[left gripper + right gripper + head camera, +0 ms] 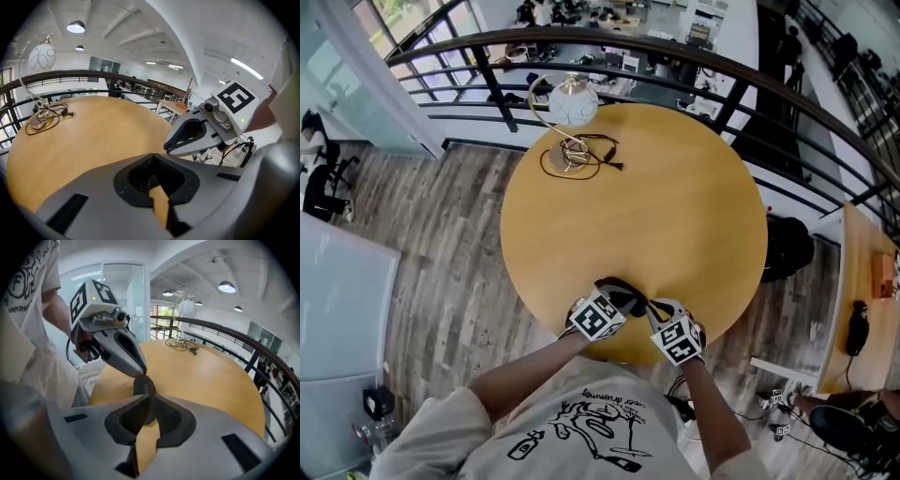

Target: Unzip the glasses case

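— Where's it sitting?
— On the round counter (pixel 675 216), at the near edge: the glasses case (pixel 143 387), zipped by my guess. My right tongs (pixel 146 405) clamp its body.
— And the left?
— My left tongs (pixel 152 176) are pinched together at its top end (on the zip pull, I judge). Next I drag that round the case while the right holds firm.

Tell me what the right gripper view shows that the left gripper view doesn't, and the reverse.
Right gripper view only: the black glasses case clamped between its jaws, with the left gripper closed at the case's top edge. Left gripper view only: the right gripper from the side; the case doesn't show. Both: the round table and the lamp at its far edge.
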### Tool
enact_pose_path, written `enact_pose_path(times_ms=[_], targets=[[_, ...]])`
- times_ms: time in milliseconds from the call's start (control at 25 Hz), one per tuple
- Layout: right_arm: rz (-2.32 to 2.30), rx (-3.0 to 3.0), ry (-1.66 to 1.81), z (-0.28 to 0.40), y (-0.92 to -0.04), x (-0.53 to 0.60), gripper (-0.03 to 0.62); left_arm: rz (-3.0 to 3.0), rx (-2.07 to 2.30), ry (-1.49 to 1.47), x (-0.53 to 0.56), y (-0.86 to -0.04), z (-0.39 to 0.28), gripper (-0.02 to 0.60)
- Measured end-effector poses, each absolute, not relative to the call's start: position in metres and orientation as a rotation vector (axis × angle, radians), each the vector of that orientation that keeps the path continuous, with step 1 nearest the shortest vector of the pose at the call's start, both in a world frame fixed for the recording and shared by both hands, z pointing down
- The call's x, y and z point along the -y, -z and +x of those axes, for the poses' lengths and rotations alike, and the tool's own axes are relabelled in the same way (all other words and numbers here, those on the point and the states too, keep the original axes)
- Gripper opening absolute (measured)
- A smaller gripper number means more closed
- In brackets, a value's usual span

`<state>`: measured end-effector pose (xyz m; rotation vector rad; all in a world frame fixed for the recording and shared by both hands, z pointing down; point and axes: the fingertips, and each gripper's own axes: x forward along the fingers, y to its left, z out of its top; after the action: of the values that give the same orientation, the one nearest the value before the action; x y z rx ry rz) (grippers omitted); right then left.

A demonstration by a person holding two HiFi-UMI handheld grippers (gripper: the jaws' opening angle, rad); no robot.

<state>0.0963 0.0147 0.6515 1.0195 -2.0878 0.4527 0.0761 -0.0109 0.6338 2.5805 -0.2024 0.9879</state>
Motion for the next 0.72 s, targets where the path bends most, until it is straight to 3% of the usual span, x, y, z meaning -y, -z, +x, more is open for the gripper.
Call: enact_pose_path(times_ms=[320, 520, 720], targets=[[0.803, 1.961, -0.386, 0.104, -0.715, -0.029, 0.031, 2.541, 0.17, -1.149, 0.014, -0.685, 0.082, 0.006], [0.689, 1.905, -0.377, 0.105, -0.741, -0.037, 0.086, 2.506, 0.16, -1.231, 0.017, -0.705, 0.082, 0.006], [0.612, 1.875, -0.366, 0.108, -0.759, -0.044, 0.092, 2.485, 0.164, -1.259, 0.019, -0.715, 0.082, 0.006]])
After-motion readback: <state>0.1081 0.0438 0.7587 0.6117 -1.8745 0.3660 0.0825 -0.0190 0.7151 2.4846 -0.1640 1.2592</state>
